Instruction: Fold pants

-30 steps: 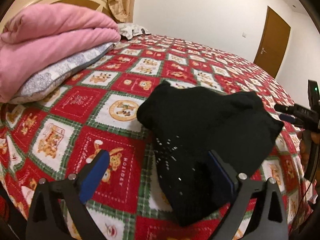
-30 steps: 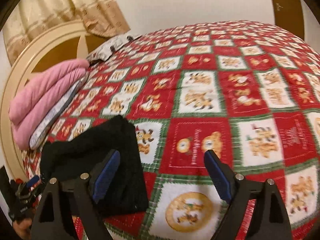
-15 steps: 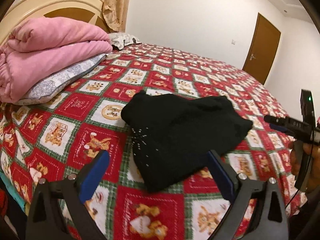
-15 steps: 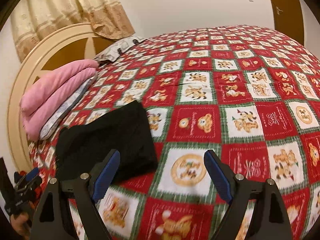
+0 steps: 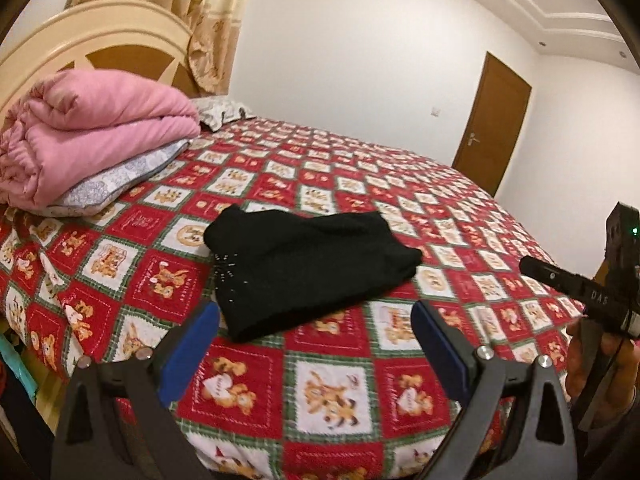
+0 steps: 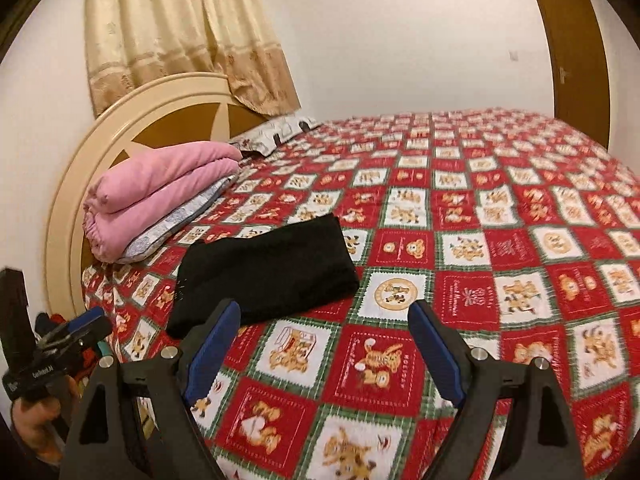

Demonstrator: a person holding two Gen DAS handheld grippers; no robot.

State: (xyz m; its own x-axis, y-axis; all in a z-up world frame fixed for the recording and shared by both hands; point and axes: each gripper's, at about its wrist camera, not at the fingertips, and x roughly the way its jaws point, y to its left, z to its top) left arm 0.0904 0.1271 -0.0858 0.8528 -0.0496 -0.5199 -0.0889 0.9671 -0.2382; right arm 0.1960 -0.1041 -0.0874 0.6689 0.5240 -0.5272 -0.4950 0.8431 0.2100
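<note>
Two grippers hang above a bed [image 5: 320, 360] covered in a red checked quilt. At the left, a folded pink blanket [image 5: 92, 136] sits on a pillow [image 5: 120, 184] by the headboard [image 6: 132, 120]. Folded black pants [image 5: 304, 264] lie flat on the quilt near its edge, apart from both tools. Left gripper [image 5: 316, 348]: fingers spread wide, nothing between them. Right gripper [image 6: 324, 344]: fingers likewise spread and empty. A brown door [image 5: 492, 128] stands at the far right.
</note>
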